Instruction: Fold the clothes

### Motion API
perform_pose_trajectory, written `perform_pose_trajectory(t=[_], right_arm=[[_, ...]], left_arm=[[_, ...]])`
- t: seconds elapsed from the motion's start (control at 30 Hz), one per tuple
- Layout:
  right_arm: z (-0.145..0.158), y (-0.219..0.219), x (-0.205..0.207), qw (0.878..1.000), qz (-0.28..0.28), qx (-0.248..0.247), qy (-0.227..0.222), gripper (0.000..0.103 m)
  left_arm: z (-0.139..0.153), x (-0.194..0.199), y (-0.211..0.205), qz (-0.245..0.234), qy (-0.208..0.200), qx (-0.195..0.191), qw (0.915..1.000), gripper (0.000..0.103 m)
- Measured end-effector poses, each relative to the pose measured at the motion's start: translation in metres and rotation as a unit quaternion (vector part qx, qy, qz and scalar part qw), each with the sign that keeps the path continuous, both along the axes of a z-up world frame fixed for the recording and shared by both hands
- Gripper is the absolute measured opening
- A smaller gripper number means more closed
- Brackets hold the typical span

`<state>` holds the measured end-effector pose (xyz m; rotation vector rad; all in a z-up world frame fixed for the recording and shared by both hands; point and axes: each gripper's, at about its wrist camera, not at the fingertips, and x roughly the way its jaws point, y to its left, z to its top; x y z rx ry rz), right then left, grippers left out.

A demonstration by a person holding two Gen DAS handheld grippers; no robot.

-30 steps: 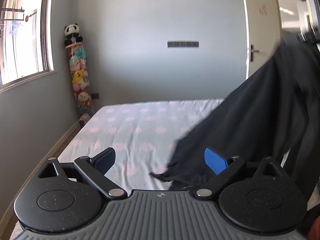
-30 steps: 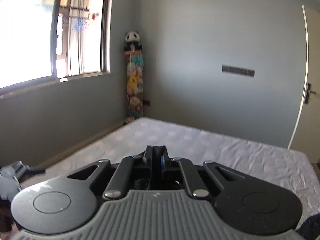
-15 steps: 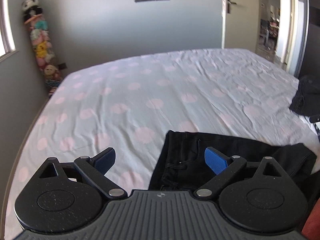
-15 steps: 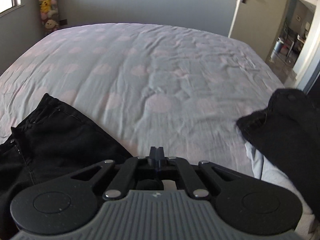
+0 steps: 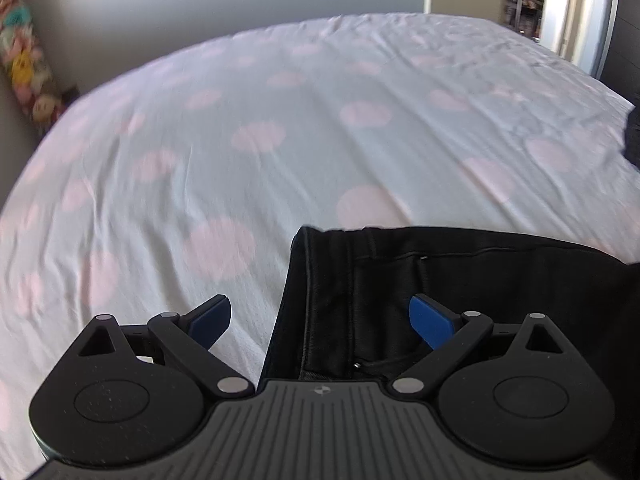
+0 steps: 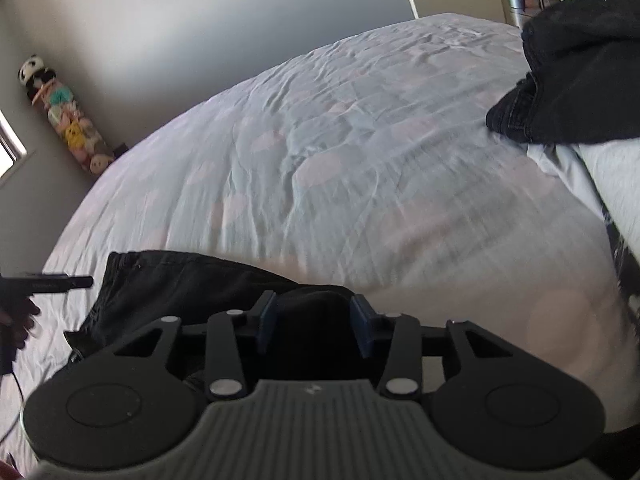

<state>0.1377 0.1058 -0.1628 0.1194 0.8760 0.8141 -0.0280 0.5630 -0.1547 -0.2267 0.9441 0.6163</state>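
Both tools are built alike. The left gripper point(image 5: 320, 320) has a ribbed grey housing at the bottom centre of its frame, with a small round emblem near the top edge. Two black round discs flank it, speckled with dust. Black linkage arms with silver rivets run forward to blue finger pads point(image 5: 430, 322). The right gripper point(image 6: 314, 322) shows the same grey ribs, black discs, triangular cut-outs and blue pads.

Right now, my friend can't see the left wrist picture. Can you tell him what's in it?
The left gripper hangs wide open over the edge of black pants lying on a bed with a pale sheet dotted pink. Stuffed toys stand blurry in the far left corner.
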Motion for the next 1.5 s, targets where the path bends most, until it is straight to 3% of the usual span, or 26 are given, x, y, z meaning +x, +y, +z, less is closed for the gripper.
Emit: perform_pose_trajectory(t=[0.1,0.17,0.27,0.4,0.43,0.47,0.53,0.67,0.87,1.1,1.23,1.27,1.33,1.5], right_arm=[[-0.006,0.006,0.005,0.999,-0.012,0.037,0.016,0.047],[-0.012,0.012,0.008,0.998,-0.018,0.049,0.028,0.048],[-0.022,0.015,0.011,0.997,-0.030,0.056,0.044,0.049],[-0.030,0.015,0.015,0.995,-0.040,0.059,0.063,0.051],[-0.031,0.015,0.015,0.995,-0.041,0.059,0.063,0.052],[-0.031,0.015,0.014,0.995,-0.041,0.060,0.062,0.053],[-0.032,0.013,0.013,0.995,-0.042,0.063,0.062,0.054],[-0.034,0.008,0.016,0.994,-0.063,0.063,0.068,0.055],[-0.031,-0.001,0.015,0.991,-0.094,0.068,0.066,0.058],[-0.016,-0.006,0.008,0.992,-0.101,0.066,0.046,0.066],[-0.011,0.000,0.004,0.995,-0.075,0.045,0.054,0.067],[-0.011,0.003,0.003,0.995,-0.066,0.037,0.059,0.067],[-0.013,0.014,0.001,0.996,-0.041,0.018,0.076,0.067],[-0.029,0.051,-0.015,0.987,0.029,0.012,0.155,0.062]], left_arm=[[-0.025,0.003,0.012,0.020,0.015,-0.005,0.9997,0.103],[-0.037,0.000,0.020,0.031,0.005,-0.029,0.9991,0.103],[-0.045,-0.005,0.027,0.052,-0.015,-0.057,0.9969,0.103],[-0.044,-0.002,0.022,0.039,-0.011,-0.053,0.9978,0.103],[-0.042,-0.001,0.021,0.032,-0.012,-0.055,0.9979,0.099],[-0.040,0.001,0.018,0.023,-0.015,-0.059,0.9979,0.082],[-0.037,0.009,0.012,0.021,0.002,-0.048,0.9986,0.077],[-0.029,0.010,-0.001,0.042,0.004,-0.030,0.9986,0.046],[0.015,-0.011,-0.012,0.078,-0.044,0.003,0.9960,0.035],[0.081,-0.069,0.009,0.163,-0.102,0.053,0.9799,0.031],[0.112,-0.129,0.041,0.239,-0.110,0.081,0.9613,0.030],[0.117,-0.145,0.048,0.258,-0.109,0.088,0.9558,0.024],[0.124,-0.176,0.064,0.295,-0.107,0.088,0.9455,0.023],[0.106,-0.209,0.072,0.308,-0.067,0.084,0.9451,0.023]])
